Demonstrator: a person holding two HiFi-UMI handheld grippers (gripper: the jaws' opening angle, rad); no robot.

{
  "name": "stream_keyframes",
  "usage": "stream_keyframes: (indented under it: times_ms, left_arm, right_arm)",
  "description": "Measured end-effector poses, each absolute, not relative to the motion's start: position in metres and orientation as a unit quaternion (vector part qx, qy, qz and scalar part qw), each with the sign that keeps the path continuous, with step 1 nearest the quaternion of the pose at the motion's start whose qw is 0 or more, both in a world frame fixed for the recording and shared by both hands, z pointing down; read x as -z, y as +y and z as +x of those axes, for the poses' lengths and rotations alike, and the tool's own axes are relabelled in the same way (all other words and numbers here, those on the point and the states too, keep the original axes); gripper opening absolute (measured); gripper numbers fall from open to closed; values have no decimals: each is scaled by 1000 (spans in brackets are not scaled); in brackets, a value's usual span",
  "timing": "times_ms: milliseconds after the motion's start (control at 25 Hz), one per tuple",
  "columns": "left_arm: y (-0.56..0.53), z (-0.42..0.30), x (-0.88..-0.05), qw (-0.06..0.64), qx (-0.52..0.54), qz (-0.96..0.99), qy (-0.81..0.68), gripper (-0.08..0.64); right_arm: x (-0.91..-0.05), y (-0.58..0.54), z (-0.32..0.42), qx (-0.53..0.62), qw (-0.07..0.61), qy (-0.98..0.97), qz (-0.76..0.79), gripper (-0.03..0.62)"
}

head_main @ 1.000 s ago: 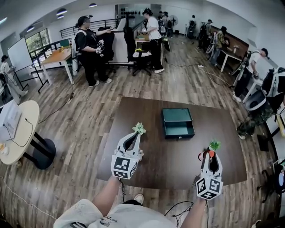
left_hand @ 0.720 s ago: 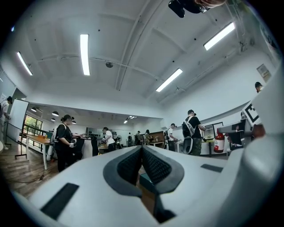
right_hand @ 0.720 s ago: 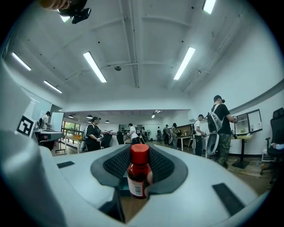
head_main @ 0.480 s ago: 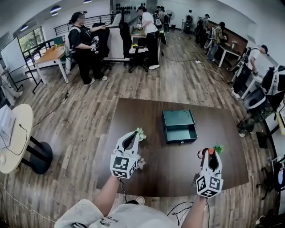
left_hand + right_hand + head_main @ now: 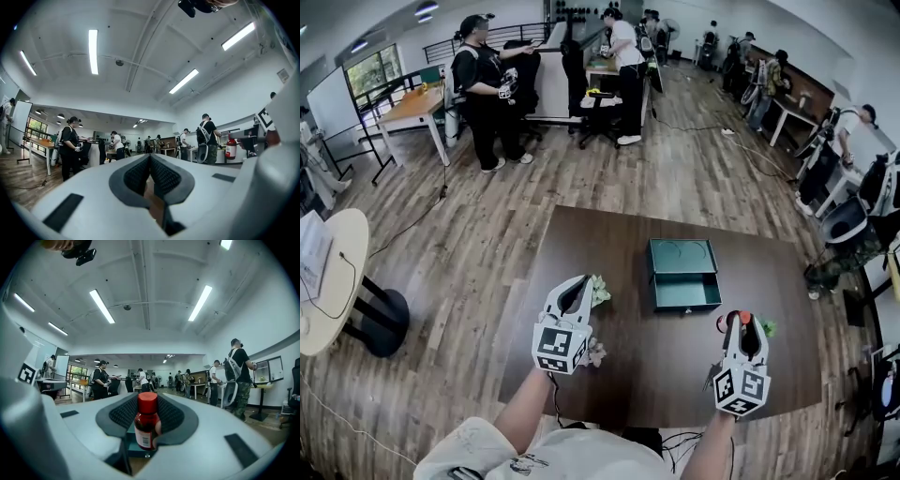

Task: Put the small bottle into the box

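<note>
The small bottle (image 5: 146, 425), brown with a red cap and a white label, stands upright between the pads of my right gripper (image 5: 147, 399), which is shut on it. In the head view that right gripper (image 5: 741, 324) hovers over the dark table (image 5: 609, 239), just near and right of the open green box (image 5: 656, 277). The box (image 5: 131, 442) shows as a teal edge behind the bottle. My left gripper (image 5: 584, 284) is left of the box, and its jaws meet at the tips with nothing held. From the left gripper (image 5: 150, 160) view the bottle (image 5: 230, 147) appears far right.
Several people stand at desks beyond the table, the nearest a person in black (image 5: 487, 89) at back left. A round white table (image 5: 333, 272) stands to the left. Office chairs (image 5: 598, 112) and floor cables (image 5: 722, 131) lie further back.
Both grippers have shifted across the table. The right one, still holding the bottle, is now closer to the box's near right corner. The jaws look the same.
</note>
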State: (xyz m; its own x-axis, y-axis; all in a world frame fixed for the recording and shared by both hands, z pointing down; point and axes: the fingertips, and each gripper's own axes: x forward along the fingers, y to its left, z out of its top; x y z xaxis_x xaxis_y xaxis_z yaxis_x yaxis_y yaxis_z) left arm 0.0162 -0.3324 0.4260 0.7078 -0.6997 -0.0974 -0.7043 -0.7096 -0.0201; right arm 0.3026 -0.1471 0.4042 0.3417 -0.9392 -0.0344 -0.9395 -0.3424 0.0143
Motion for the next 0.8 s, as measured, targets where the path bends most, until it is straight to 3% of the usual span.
stream_keyframes:
  times_ms: [800]
  left_arm:
    - [-354, 108, -422, 34, -25, -894, 446, 3]
  right_arm:
    - [-406, -213, 431, -9, 21, 624, -781, 127]
